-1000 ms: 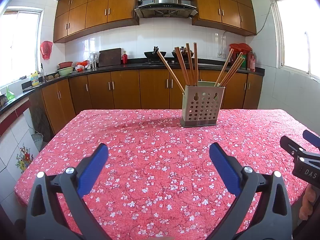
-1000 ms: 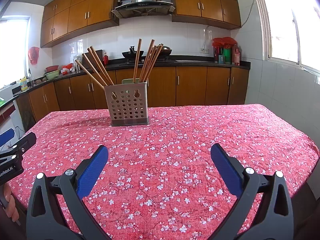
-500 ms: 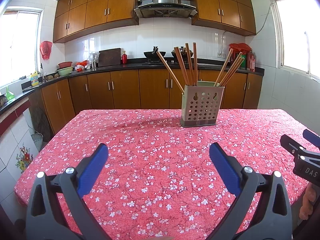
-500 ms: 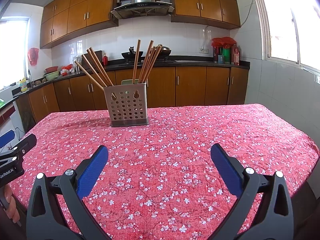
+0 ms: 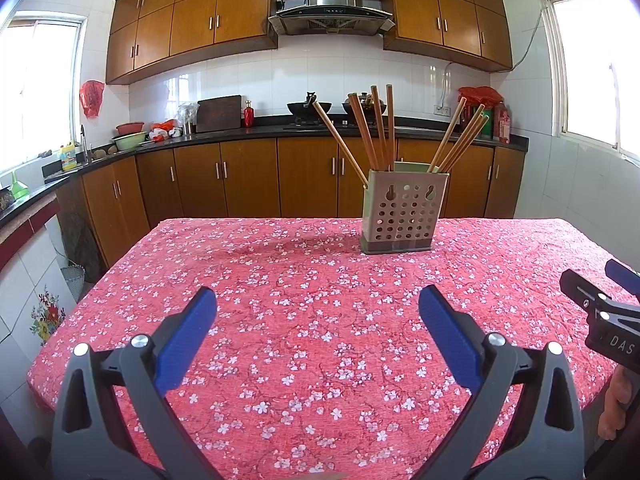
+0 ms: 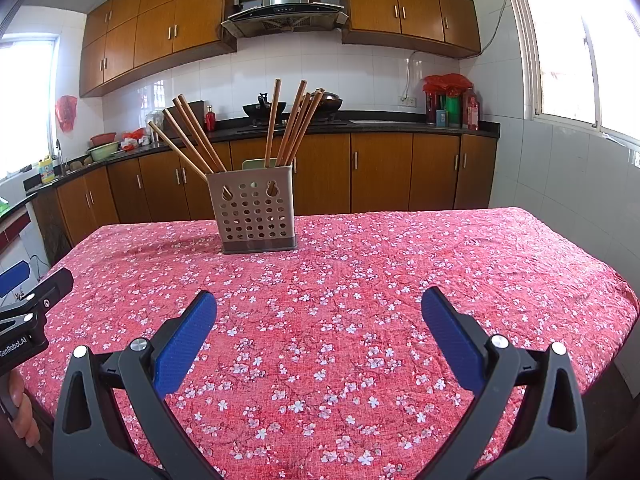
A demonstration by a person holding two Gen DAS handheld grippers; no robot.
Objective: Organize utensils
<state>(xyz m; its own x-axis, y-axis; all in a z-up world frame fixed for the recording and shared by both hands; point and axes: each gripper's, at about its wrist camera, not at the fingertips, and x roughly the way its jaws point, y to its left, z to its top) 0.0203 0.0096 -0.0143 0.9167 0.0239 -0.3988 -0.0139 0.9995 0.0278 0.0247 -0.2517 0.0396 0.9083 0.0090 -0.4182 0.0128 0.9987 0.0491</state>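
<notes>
The left gripper point(image 5: 318, 304) hangs low over the near part of the bench point(image 5: 304, 280), its jaws spread wide with nothing between them; its blue pads point(image 5: 186, 342) stand well apart above the red flowered cloth point(image 5: 320, 340). The right gripper point(image 6: 319, 305) is held the same way over the near edge, jaws wide open and empty. Each gripper shows at the side of the other's view, with part of a hand point(image 5: 614, 404) on its handle. The holder point(image 5: 404, 212), a pale box with round holes in its front, stands upright on the cloth toward the far side of the bench, well apart from both grippers. In it stand the chopsticks point(image 5: 374, 132), in two bunches: one bunch leans left out of the left part, the other leans right out of the right part. How many compartments the holder has cannot be told. Nothing else lies on the cloth. Behind the bench run brown cabinets point(image 5: 248, 178) under a dark counter point(image 5: 240, 131), with a wok point(image 5: 309, 107) on the stove and a hood point(image 5: 331, 10) above it.
</notes>
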